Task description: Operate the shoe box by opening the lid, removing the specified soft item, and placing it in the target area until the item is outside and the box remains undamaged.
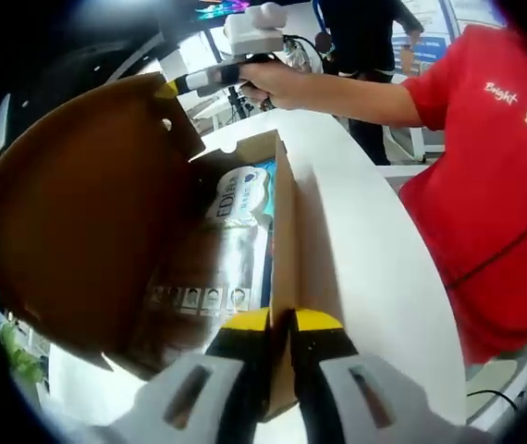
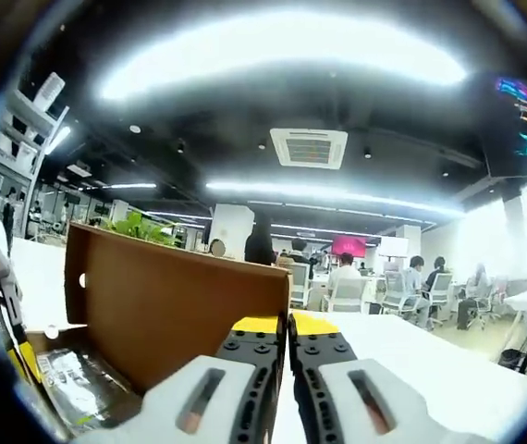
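Left gripper view, from the left across: the brown lid (image 1: 79,213) of the shoe box (image 1: 282,277) stands raised, ahead and to the left of the left gripper (image 1: 280,326). Just right of it, directly ahead of the jaws, the soft item (image 1: 231,240), a plastic-wrapped pack with printed lettering, lies inside the open box. The left gripper's jaws are pressed together on the near cardboard wall of the box, pinching its edge. Far ahead and slightly left, the right gripper (image 1: 166,88) nips the top edge of the lid, held by a person's hand (image 1: 268,81). To the right runs the white worktop (image 1: 374,277), then the person's red sleeve.

Right gripper view: at far left the left gripper (image 2: 5,305) shows beside the pack (image 2: 79,384); the lid's brown panel (image 2: 171,305) rises just ahead of the right gripper (image 2: 287,326), whose jaws are closed on its edge.

By my reading the lid is open and the pack is not yet out. The risks: both grippers are pinching thin cardboard, so pulling the lid further back could crease or tear its hinge, and a hard squeeze could dent the wall. Releasing the lid may let it drop shut over the pack.
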`<action>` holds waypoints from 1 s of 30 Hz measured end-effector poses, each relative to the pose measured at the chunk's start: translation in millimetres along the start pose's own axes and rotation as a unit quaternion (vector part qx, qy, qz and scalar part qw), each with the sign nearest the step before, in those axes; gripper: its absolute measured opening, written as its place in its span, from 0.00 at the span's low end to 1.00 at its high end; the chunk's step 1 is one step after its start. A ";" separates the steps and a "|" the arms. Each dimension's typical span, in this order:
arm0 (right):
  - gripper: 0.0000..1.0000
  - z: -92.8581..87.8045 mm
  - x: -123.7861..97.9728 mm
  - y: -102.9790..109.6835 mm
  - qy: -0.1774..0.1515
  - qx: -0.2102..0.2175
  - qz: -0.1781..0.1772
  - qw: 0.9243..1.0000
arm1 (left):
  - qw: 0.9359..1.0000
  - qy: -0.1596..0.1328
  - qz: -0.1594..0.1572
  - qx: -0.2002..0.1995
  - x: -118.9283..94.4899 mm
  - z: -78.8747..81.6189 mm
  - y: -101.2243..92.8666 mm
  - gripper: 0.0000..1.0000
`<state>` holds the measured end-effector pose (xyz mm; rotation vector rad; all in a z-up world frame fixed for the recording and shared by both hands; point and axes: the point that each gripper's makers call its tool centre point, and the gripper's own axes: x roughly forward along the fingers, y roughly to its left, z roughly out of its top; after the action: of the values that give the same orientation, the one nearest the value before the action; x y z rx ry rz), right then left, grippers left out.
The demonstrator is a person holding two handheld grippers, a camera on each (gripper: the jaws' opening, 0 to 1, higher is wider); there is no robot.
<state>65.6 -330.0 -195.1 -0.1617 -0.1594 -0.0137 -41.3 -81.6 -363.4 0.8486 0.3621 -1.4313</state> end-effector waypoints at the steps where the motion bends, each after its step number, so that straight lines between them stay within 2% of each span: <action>1: 0.00 0.0 1.2 0.0 0.003 -0.005 0.000 1.000 | 1.000 -0.001 0.000 0.001 -0.1 -0.1 0.0 0.07; 8: 0.00 1.7 8.6 -0.6 0.022 -0.011 0.005 1.000 | 1.000 0.000 0.000 0.001 -0.6 0.1 0.0 0.07; 12: 0.01 -6.4 19.0 -0.2 0.030 -0.022 0.007 0.999 | 1.000 0.001 -0.001 -0.002 -0.7 0.6 -1.2 0.07; 21: 0.01 -17.0 39.9 -3.6 0.058 -0.015 0.014 0.998 | 1.000 0.000 0.002 0.001 -1.1 -0.3 -0.6 0.07; 30: 0.01 -27.9 57.6 -6.9 0.060 -0.003 0.007 0.998 | 1.000 0.001 0.002 -0.001 -1.1 -0.4 -0.2 0.07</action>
<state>126.7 -341.3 -212.0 -0.1680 -0.0393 -0.0092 -41.6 -80.5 -363.0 0.8484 0.3630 -1.4256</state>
